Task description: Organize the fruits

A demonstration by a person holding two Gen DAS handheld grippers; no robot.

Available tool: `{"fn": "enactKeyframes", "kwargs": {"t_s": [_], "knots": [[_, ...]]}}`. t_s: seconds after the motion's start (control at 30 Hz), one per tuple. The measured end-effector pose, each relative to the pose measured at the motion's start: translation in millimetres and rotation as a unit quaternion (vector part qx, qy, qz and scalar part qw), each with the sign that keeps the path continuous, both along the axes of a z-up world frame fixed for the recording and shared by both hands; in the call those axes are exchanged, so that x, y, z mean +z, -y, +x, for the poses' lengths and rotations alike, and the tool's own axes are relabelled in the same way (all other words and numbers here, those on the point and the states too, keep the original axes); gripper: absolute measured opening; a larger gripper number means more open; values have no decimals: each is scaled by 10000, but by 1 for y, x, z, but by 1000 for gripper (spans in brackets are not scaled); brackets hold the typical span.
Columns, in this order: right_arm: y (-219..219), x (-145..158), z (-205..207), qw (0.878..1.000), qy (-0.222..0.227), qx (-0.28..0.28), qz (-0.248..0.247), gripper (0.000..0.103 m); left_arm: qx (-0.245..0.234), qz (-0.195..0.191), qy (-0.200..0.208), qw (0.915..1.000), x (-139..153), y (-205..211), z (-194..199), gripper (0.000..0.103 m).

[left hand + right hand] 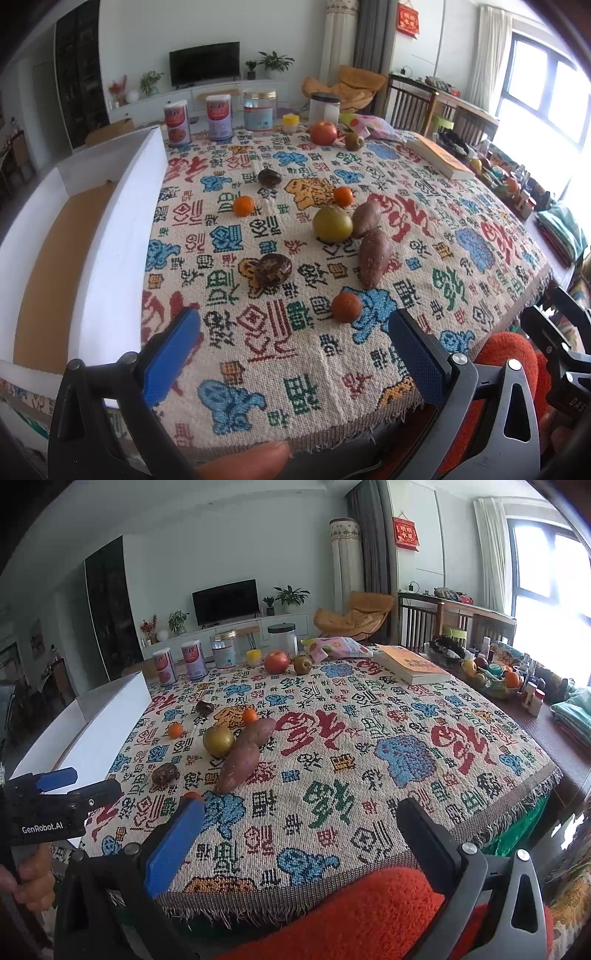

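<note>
Both hand-held grippers are hovering spread and empty over the near edge of a desk [369,413] draped in a patterned cloth: the left hand-held gripper [295,332] beside a white box [125,221], the right hand-held gripper [301,823] further right. Fruits are lying loose mid-cloth: a green apple [332,223] is touching one of two sweet potatoes [373,256], with two oranges [244,205] behind them. A dark brown fruit [273,268] and a small russet fruit [346,307] are sitting nearer the left gripper. A red apple [323,132] is resting at the far edge by the cans [177,123], with a book [413,664] lying to the right.
</note>
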State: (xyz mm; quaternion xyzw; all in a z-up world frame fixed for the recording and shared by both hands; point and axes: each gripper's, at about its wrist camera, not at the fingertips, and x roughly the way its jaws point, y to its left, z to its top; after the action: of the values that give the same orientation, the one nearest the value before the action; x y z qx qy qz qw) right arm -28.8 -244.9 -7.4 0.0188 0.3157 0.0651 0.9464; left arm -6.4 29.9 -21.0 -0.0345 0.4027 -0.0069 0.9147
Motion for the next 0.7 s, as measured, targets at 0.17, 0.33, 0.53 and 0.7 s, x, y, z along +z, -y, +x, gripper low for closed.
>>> {"fn": "enactKeyframes", "kwargs": {"t_s": [0.17,0.33,0.53,0.7], "knots": [[-1,0,0,10000,-4,8,6,103,98,-153,-170,9997,-12,-17,21,102],[-2,-1,-1,10000,-8,39,-8,103,8,-546,-751,9957,-47,-31,52,102],[-1,-2,0,10000,-50,51,11,103,272,-376,-855,9953,-72,-35,84,102],[-3,-6,1,9999,-114,107,12,103,289,-345,-1031,9937,-91,-31,116,102]]}}
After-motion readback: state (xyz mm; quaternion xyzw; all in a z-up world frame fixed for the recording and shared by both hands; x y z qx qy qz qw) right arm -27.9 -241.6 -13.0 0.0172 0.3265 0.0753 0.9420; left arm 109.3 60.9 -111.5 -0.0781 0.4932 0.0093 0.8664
